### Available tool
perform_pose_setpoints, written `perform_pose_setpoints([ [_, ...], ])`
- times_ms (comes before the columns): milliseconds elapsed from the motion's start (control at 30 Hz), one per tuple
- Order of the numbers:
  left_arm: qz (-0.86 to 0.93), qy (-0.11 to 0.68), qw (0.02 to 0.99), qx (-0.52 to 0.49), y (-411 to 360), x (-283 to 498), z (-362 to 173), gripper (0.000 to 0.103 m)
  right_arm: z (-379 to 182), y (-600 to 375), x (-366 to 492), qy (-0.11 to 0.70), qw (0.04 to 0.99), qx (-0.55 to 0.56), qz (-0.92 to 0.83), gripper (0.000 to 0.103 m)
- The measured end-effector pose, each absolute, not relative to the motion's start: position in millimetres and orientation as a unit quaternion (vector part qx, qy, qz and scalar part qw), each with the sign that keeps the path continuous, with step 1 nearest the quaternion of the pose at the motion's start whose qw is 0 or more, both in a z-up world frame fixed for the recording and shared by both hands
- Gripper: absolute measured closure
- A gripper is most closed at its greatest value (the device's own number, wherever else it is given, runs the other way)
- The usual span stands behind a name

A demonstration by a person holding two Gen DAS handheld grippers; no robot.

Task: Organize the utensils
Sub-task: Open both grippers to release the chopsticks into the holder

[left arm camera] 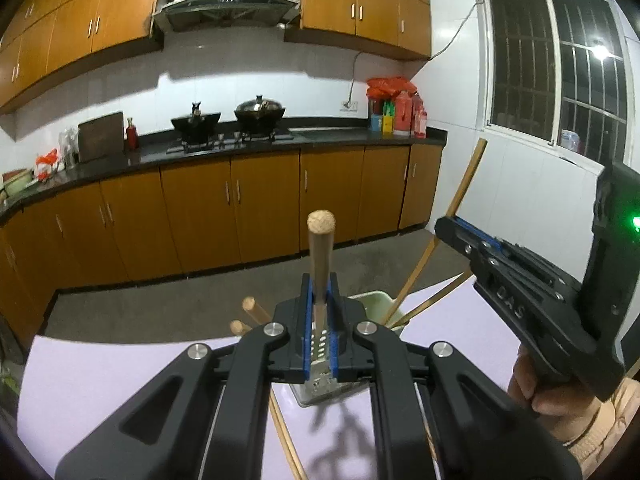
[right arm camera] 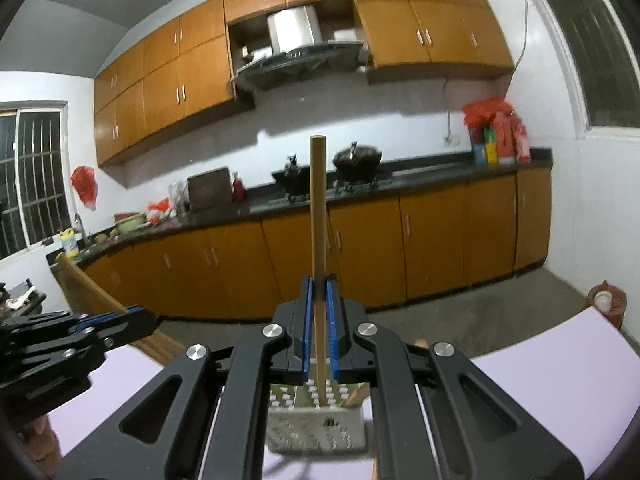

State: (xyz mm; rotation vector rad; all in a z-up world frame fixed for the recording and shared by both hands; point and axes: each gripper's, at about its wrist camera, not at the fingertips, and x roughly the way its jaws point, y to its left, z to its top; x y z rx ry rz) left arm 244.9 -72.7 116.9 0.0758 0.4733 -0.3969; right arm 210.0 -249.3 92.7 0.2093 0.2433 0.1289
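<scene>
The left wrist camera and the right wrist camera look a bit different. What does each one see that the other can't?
Only the left wrist view shows the pale green plastic bin with thin bamboo chopsticks leaning out of it. Only the right wrist view shows the red plastic bag hanging by a barred window. Both show the orange wooden cabinets, the black stove pots, and each claw shut on a wooden stick.
</scene>
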Motion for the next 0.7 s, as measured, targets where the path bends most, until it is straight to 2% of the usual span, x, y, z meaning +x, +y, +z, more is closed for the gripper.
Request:
perform_pose_setpoints([
  [33, -0.196, 0.234, 0.952, 0.031, -71.8, 244.5, 115.9, 0.092, 92.3, -249.0, 209.2, 0.123, 0.985, 0.102, 0.066, 0.088],
  [67, -0.196, 0.233, 0.952, 0.029, -70.0, 242.8, 116.0, 0.09, 93.4, -249.0, 205.3, 0.122, 0.985, 0.098, 0.066, 0.075],
  [133, -0.195, 0.229, 0.953, 0.027, -66.9, 237.9, 116.6, 0.081, 97.5, -251.5, 195.4, 0.112, 0.987, 0.097, 0.061, 0.06],
  [300, -0.196, 0.21, 0.958, 0.011, -53.4, 218.1, 128.5, 0.081, 111.3, -265.2, 170.4, 0.103, 0.987, 0.108, 0.054, 0.06],
  [500, -0.182, 0.186, 0.965, -0.023, -17.0, 168.9, 130.5, 0.073, 109.4, -291.4, 130.7, 0.109, 0.986, 0.126, 0.025, 0.06],
  [633, -0.142, 0.217, 0.966, -0.019, 6.0, 150.9, 91.6, 0.067, 59.1, -301.4, 127.7, 0.194, 0.974, 0.119, -0.002, 0.06],
  [700, -0.119, 0.251, 0.961, -0.008, 14.2, 154.1, 61.4, 0.067, 26.2, -301.3, 139.1, 0.257, 0.96, 0.114, -0.002, 0.064],
])
